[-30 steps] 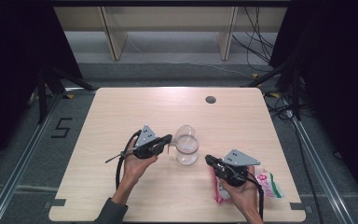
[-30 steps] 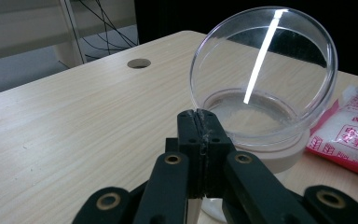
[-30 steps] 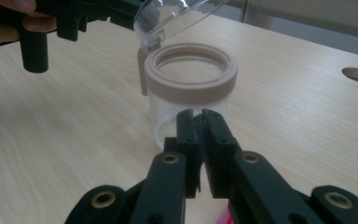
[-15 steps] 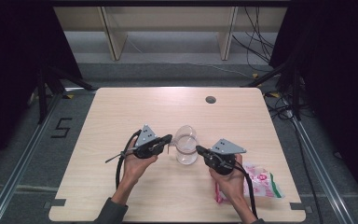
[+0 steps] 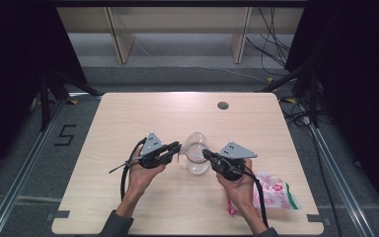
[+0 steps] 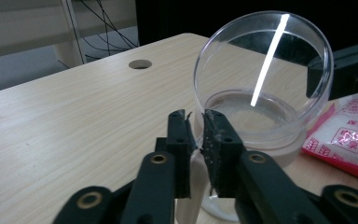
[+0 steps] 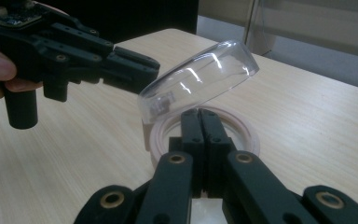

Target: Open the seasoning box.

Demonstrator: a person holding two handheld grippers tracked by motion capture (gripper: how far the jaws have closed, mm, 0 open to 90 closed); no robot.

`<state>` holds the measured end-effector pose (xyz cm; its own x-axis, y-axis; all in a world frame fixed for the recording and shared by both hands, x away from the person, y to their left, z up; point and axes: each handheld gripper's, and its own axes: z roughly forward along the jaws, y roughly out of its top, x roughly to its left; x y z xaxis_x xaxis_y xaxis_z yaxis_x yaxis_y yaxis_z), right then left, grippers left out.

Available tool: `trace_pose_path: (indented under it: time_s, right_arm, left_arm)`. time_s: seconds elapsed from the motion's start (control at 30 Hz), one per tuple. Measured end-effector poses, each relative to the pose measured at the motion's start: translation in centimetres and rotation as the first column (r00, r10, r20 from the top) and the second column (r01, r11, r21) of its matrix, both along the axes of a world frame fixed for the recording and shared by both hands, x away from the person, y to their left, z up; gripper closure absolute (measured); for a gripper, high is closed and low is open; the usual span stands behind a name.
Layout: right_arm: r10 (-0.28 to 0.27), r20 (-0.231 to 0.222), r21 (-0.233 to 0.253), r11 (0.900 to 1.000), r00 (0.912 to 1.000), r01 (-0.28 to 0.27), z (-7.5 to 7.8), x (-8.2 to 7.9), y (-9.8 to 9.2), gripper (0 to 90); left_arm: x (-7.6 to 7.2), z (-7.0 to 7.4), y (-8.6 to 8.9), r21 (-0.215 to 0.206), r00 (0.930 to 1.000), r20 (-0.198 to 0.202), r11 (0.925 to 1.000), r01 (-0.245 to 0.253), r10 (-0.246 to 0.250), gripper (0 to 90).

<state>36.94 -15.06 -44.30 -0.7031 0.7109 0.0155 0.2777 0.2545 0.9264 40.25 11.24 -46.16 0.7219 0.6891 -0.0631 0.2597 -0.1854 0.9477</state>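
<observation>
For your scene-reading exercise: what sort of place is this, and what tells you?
Probably a lab recording station, not a home. A bare wooden table stands among dark curtains, loose cables cross the floor, and a taped number 5 marks it.

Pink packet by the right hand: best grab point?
Take the pink packet by its free outer edge, coming from the table's right side. It lies flat, and its inner end sits under the person's right hand, so only the outer edge is open to the fingers.
</observation>
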Motion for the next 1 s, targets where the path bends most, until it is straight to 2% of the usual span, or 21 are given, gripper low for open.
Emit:
trace_pose_path:
  time_s: [0.03, 0.1, 0.13, 0.17, 0.23, 0.27, 0.3, 0.33, 0.37, 0.4, 0.43, 0.47, 0.5, 0.53, 0.73, 0.8, 0.87, 0.93, 0.97, 1.0]
  right_arm:
    - [0.000, 0.027, -0.016, 1.000, 0.9996, 0.000, 0.1, 0.1, -0.1, 90.0]
    - [0.019, 0.028, -0.007, 1.000, 0.9994, -0.019, 0.2, 0.2, 0.2, 90.0]
    - [0.006, 0.011, -0.008, 1.000, 0.9999, -0.006, 0.4, 0.0, 0.3, 90.0]
    - [0.017, 0.037, -0.012, 1.000, 0.9992, -0.016, 0.6, 0.2, 0.4, 90.0]
    - [0.018, 0.021, -0.002, 1.000, 0.9996, -0.018, 0.6, 0.1, 0.6, 90.0]
    - [0.009, 0.026, 0.002, 1.000, 0.9996, -0.009, 0.7, 0.1, 0.7, 89.9]
    - [0.028, 0.037, 0.007, 1.000, 0.9989, -0.028, 0.7, 0.2, 0.9, 89.9]
    - [0.020, 0.039, -0.008, 1.000, 0.9990, -0.020, 0.7, 0.1, 1.0, 89.8]
    - [0.017, 0.033, -0.005, 1.000, 0.9993, -0.017, 0.7, 0.1, 1.0, 89.7]
    - [0.009, 0.030, -0.001, 1.000, 0.9995, -0.009, 0.6, 0.1, 1.1, 89.7]
    - [0.014, 0.048, -0.010, 1.000, 0.9988, -0.013, 0.6, 0.2, 1.2, 89.6]
    - [0.009, 0.003, 0.012, 1.000, 1.0000, -0.009, 0.6, -0.1, 1.3, 89.4]
    - [0.009, 0.003, 0.012, 1.000, 1.0000, -0.009, 0.6, -0.1, 1.3, 89.4]
    - [0.025, 0.047, -0.005, 1.000, 0.9986, -0.025, 0.6, 0.3, 1.3, 89.3]
    - [0.030, 0.037, -0.010, 1.000, 0.9988, -0.030, 0.7, 0.2, 1.7, 89.0]
    - [0.036, 0.053, -0.021, 0.999, 0.9980, -0.035, 0.8, 0.2, 2.0, 89.0]
    - [0.051, 0.047, -0.008, 0.999, 0.9976, -0.051, 0.8, 0.1, 2.5, 88.8]
    - [0.041, 0.035, -0.015, 0.999, 0.9986, -0.040, 1.0, -0.2, 2.9, 88.6]
    - [0.055, 0.057, -0.023, 0.998, 0.9969, -0.053, 1.0, -0.1, 3.0, 88.6]
    - [0.063, 0.053, -0.020, 0.998, 0.9966, -0.062, 1.0, -0.1, 3.1, 88.5]
  left_arm:
    - [-0.1, 0.0, 0.2, -0.015, 0.9998, -0.020, 0.9999, -0.003, 0.002, 69.2]
    - [-0.4, 0.1, 0.6, -0.015, 0.9997, -0.025, 0.9999, 0.003, -0.004, 65.2]
    - [-0.6, 0.1, 0.8, -0.015, 0.9996, -0.029, 0.9999, -0.004, 0.004, 61.8]
    - [-0.8, 0.2, 1.0, -0.011, 0.9992, -0.039, 0.9999, -0.010, 0.010, 53.4]
    - [-0.9, 0.2, 1.1, -0.011, 0.9989, -0.045, 0.9998, -0.016, 0.015, 50.4]
    - [-1.0, 0.1, 1.2, -0.003, 0.9989, -0.046, 1.0000, -0.006, 0.006, 49.3]
    - [-1.2, 0.0, 1.3, 0.017, 0.9989, -0.046, 0.9998, -0.011, 0.011, 48.0]
    - [-1.5, -0.2, 1.5, 0.036, 0.9987, -0.050, 0.9994, 0.002, 0.000, 44.7]
    - [-1.5, -0.2, 1.5, 0.036, 0.9987, -0.050, 0.9994, 0.002, 0.000, 43.5]
    - [-1.8, -0.5, 1.8, 0.054, 0.9987, -0.050, 0.9985, 0.001, 0.002, 42.6]
    - [-2.0, -0.6, 1.9, 0.056, 0.9980, -0.062, 0.9984, -0.008, 0.012, 41.9]
    - [-2.1, -0.8, 2.0, 0.063, 0.9976, -0.068, 0.9980, -0.009, 0.013, 41.3]
    - [-2.1, -0.8, 2.0, 0.063, 0.9976, -0.068, 0.9980, -0.009, 0.013, 40.3]
    - [-2.4, -1.1, 2.3, 0.079, 0.9976, -0.068, 0.9969, 0.000, 0.005, 39.6]
    - [-3.0, -1.5, 2.9, 0.088, 0.9961, -0.085, 0.9960, -0.014, 0.021, 37.1]
    - [-3.2, -1.6, 3.1, 0.090, 0.9959, -0.087, 0.9958, -0.017, 0.025, 36.7]
    - [-3.6, -1.6, 3.2, 0.101, 0.9961, -0.083, 0.9946, -0.023, 0.031, 35.7]
    - [-3.8, -1.8, 3.3, 0.097, 0.9958, -0.087, 0.9951, -0.018, 0.026, 35.6]
    - [-4.0, -1.9, 3.4, 0.107, 0.9959, -0.087, 0.9941, -0.017, 0.027, 35.3]
    - [-4.0, -2.0, 3.4, 0.109, 0.9958, -0.088, 0.9939, -0.017, 0.027, 35.1]
